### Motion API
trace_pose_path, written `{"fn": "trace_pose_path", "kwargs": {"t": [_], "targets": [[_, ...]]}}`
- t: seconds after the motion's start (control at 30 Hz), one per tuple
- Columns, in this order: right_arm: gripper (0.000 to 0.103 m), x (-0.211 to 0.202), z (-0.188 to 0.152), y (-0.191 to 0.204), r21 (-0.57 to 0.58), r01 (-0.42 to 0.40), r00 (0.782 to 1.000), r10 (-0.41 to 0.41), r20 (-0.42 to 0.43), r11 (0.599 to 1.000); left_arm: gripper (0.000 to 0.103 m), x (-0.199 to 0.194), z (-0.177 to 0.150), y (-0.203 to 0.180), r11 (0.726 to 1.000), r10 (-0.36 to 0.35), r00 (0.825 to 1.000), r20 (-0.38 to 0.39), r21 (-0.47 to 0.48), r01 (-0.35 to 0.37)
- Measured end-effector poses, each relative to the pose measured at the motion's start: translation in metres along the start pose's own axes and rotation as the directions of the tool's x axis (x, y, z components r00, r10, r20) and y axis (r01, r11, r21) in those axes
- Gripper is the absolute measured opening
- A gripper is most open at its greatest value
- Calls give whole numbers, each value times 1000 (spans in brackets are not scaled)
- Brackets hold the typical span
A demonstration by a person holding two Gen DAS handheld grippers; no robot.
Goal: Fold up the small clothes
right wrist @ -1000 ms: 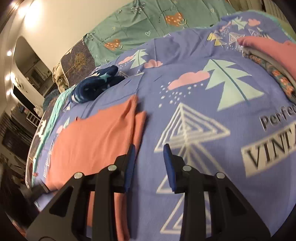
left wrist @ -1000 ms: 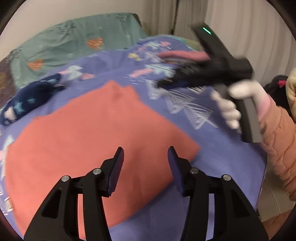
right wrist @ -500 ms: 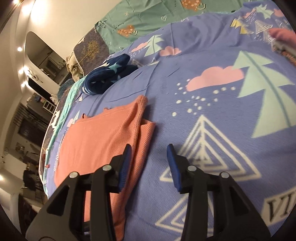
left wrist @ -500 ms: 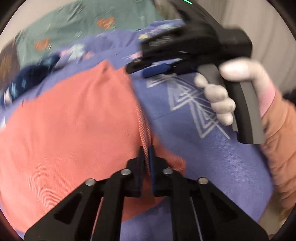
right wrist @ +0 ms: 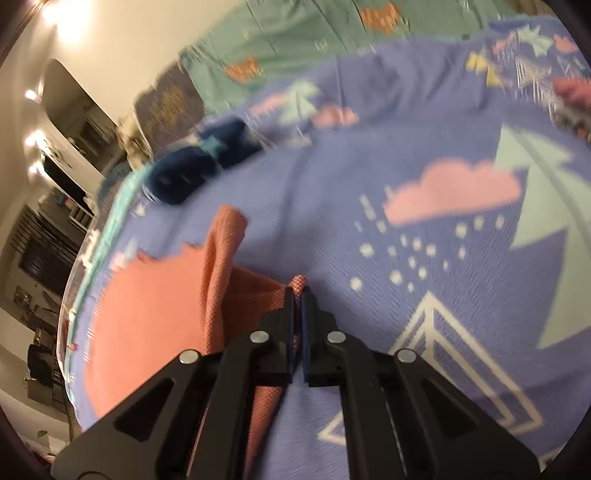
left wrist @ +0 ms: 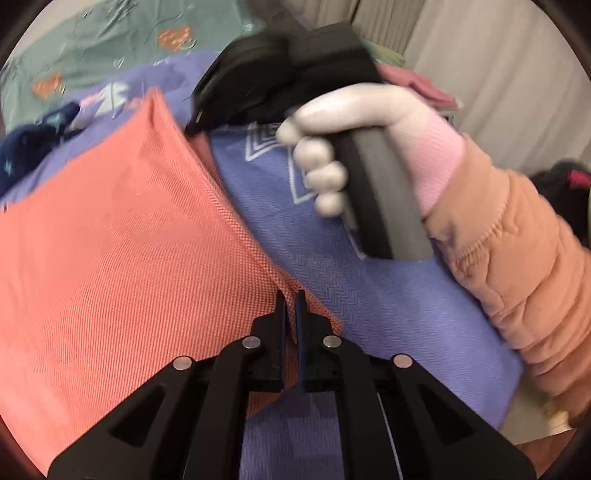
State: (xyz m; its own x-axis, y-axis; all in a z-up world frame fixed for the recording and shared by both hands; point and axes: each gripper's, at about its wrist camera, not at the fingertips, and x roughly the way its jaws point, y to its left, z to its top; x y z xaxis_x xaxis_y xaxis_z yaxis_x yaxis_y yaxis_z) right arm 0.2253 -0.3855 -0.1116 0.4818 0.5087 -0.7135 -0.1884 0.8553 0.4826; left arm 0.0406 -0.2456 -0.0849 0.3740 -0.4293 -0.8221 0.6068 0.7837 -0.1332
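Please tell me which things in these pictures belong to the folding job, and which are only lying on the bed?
Belong to the job:
- orange garment, pinched along its right edge
- left gripper, shut on it
- right gripper, shut on it

Only lying about:
- dark blue star-print garment
- pink clothes at the far side
- purple printed bedspread underneath
- green quilt behind

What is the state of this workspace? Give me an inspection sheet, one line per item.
Surface: purple printed bedspread, green quilt behind it.
Job's things: coral garment, its right edge lifted off the bedspread.
Clutter: navy star-print garment beyond the coral one; pink folded clothes at the far side.
Grippers: left tool shut on the coral edge; right tool shut on the same edge, farther along.
Cables: nothing seen.
Surroundings: curtain, wall lights.
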Motion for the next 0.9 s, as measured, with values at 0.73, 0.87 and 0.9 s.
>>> {"fn": "trace_pose_path", "kwargs": {"t": [0.73, 0.87, 0.9], "targets": [[20, -63, -84, 88, -287, 138, 990, -126, 60, 948, 27, -140, -112, 141, 930, 132, 974, 182, -364, -59], [25, -71, -90, 143, -420, 165, 985, -127, 117, 892, 18, -191, -162, 202, 842, 285, 934, 214, -521, -137], [28, -67, -97, 165, -471, 149, 988, -109, 111, 869, 15, -194, -168, 220, 822, 306, 929, 210, -551, -147]]}}
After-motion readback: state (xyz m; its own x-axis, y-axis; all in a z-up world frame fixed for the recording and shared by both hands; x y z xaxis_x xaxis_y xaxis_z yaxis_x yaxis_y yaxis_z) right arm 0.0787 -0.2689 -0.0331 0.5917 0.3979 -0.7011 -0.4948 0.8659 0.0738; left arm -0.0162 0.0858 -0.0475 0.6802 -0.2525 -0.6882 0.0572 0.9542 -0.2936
